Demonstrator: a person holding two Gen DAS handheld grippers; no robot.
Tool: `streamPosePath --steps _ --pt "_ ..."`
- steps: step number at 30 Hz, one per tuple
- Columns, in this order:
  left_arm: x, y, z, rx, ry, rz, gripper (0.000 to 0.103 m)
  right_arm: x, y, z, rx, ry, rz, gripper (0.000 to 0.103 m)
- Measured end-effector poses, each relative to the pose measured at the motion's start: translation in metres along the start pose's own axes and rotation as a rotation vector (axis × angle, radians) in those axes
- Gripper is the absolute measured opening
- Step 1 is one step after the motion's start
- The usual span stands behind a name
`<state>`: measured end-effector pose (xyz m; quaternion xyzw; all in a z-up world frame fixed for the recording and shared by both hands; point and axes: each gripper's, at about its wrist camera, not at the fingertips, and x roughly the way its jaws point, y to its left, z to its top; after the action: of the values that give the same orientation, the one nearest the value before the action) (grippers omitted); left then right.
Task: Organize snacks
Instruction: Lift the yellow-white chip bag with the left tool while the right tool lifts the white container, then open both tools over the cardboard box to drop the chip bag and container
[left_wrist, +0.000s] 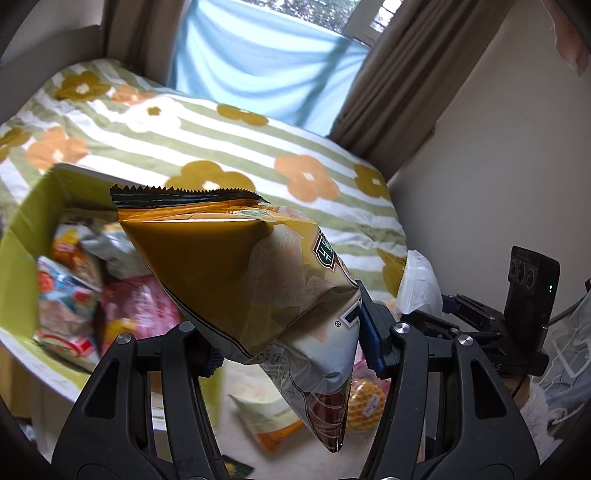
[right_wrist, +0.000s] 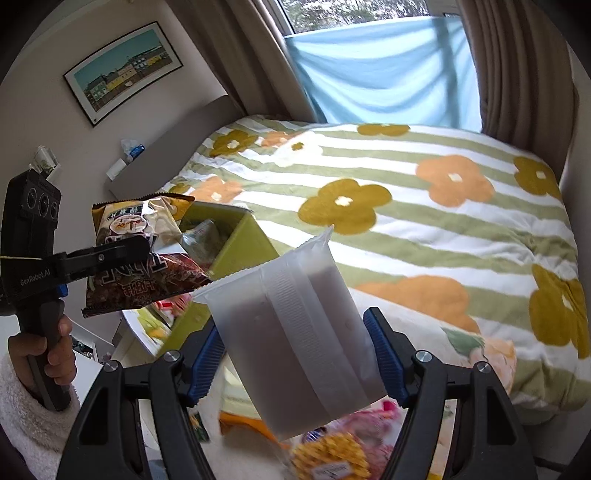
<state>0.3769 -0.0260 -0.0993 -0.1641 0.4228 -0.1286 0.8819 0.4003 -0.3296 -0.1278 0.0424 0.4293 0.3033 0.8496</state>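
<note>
We see a crinkled gold-and-brown foil chip bag (left_wrist: 258, 280), sealed with a black serrated top edge, tilted with its top toward the green box and held in the air just beside and above that box. The open lime-green cardboard box (left_wrist: 22, 236) sits beside the bed and holds several packets: an orange-and-red packet (left_wrist: 68, 245), a silvery foil packet (left_wrist: 114, 254), a blue-and-red packet (left_wrist: 62, 291) and a pink packet (left_wrist: 144, 310), all lying loosely piled. We also see a frosted white translucent plastic pouch (right_wrist: 295, 343), ribbed down its middle seam, tilted and lifted in the air well to the right of the green box. Below that pouch lies a yellow waffle-patterned packet (right_wrist: 332, 454) beside a pink wrapper (right_wrist: 384, 413).
</note>
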Motion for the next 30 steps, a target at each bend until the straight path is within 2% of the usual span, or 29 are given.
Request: streamPosePath --steps 3,8,16,21,26,27,28,30 --pt "-0.020 0.032 0.008 -0.007 -0.015 0.022 0.055 0.011 0.027 0.011 0.008 -0.016 0.006 0.069" --pt "-0.041 0.091 0.015 -0.010 0.005 0.051 0.055 0.038 0.074 0.023 0.029 -0.026 0.014 0.069" --pt "-0.034 0.177 0.002 -0.009 0.122 0.050 0.055 0.089 0.131 0.024 0.090 0.001 0.010 0.069" --pt "-0.010 0.200 -0.010 0.040 0.216 0.017 0.055 0.120 0.151 0.010 0.154 0.028 -0.036 0.069" --pt "0.005 0.201 -0.014 0.113 0.264 0.000 0.056 0.134 0.159 -0.004 0.224 0.042 -0.060 0.069" --pt "0.006 0.201 -0.014 0.119 0.266 0.000 0.058 0.135 0.160 -0.005 0.231 0.045 -0.066 0.069" --pt "0.006 0.200 -0.014 0.124 0.267 0.000 0.065 0.136 0.160 -0.005 0.235 0.047 -0.072 0.069" --pt "0.007 0.197 -0.014 0.149 0.264 0.027 0.088 0.136 0.161 -0.005 0.240 0.049 -0.084 0.069"
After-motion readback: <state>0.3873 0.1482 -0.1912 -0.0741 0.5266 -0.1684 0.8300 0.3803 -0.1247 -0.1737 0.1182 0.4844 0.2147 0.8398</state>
